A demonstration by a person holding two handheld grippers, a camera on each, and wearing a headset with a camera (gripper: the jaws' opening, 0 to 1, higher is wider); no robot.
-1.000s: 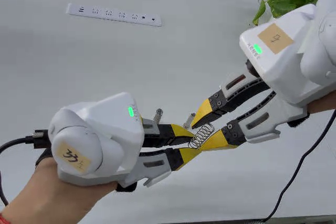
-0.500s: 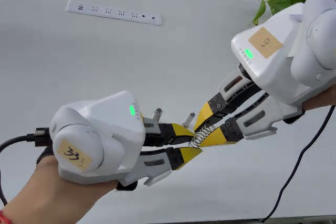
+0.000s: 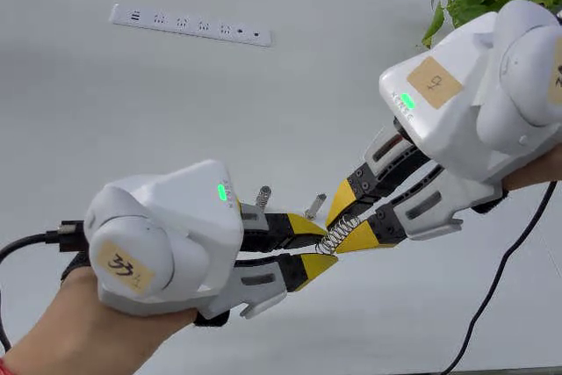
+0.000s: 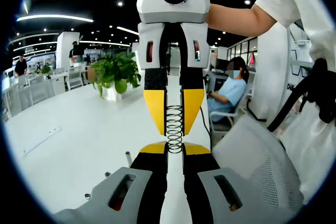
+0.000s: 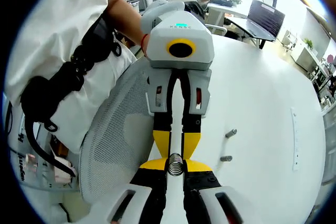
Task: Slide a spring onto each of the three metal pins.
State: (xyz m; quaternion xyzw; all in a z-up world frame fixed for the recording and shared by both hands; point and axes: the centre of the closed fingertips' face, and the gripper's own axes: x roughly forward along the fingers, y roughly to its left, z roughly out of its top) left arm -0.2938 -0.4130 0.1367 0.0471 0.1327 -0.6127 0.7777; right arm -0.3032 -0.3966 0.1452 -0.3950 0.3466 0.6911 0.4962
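Where the left gripper (image 4: 175,148) sets narrow jaws at one end of the spring (image 4: 174,124), grip not determinable, the right gripper (image 5: 176,164) is closed along it, tip to tip, with two pins (image 3: 314,204) upright on the table (image 3: 132,111) beyond.

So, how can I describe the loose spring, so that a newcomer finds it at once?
On the white table, find the two white hand-held devices whose yellow tips meet. The spring is the short steel coil pinched between the left tool and the right tool. Unlike the pins behind, it hangs in the air, not on the table.
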